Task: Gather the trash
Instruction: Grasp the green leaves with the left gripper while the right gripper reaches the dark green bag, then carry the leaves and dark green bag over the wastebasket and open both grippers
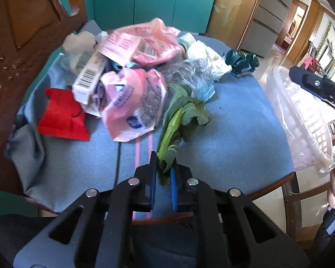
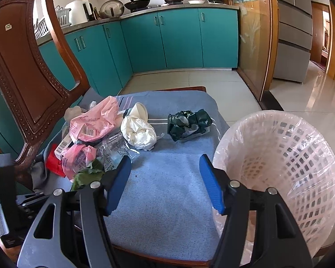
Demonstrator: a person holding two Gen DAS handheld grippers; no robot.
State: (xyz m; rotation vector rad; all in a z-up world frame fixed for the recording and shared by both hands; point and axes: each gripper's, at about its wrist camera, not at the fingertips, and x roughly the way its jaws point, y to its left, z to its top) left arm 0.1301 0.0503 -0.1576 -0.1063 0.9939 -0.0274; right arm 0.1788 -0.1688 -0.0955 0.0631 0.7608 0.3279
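- Left gripper (image 1: 163,174): jaws drawn together on the near end of the leafy green stalk (image 1: 178,120); the blue pads pinch only the stem tip, while the leaves rest on the blue cloth (image 1: 234,122) covering the chair seat.
- Right gripper (image 2: 165,183): jaws standing apart with nothing between them, hovering over bare cloth just left of the lined basket (image 2: 279,156).
- Remaining trash: pink bags (image 1: 134,102), a barcoded carton (image 1: 89,80), a red packet (image 1: 60,116), a clear wrapper (image 1: 189,73), white crumpled paper (image 2: 138,131) and a dark green wrapper (image 2: 187,122) lie heaped toward the far left of the seat.
- Risk: the hold is narrow and at one end, so the limp stalk is likely to droop, swing or slip out when lifted; a trailing leaf could drag the nearest pink bag.
- Risk: the basket's liner is loose at the rim and may catch a leaf or a finger on entry.
- Edges and room: the seat's near and right edges are exposed, and the basket stands beyond the right edge. The stretch of cloth between pile and basket is open, though the right gripper occupies part of that path. The chair back (image 2: 29,67) closes the left side.
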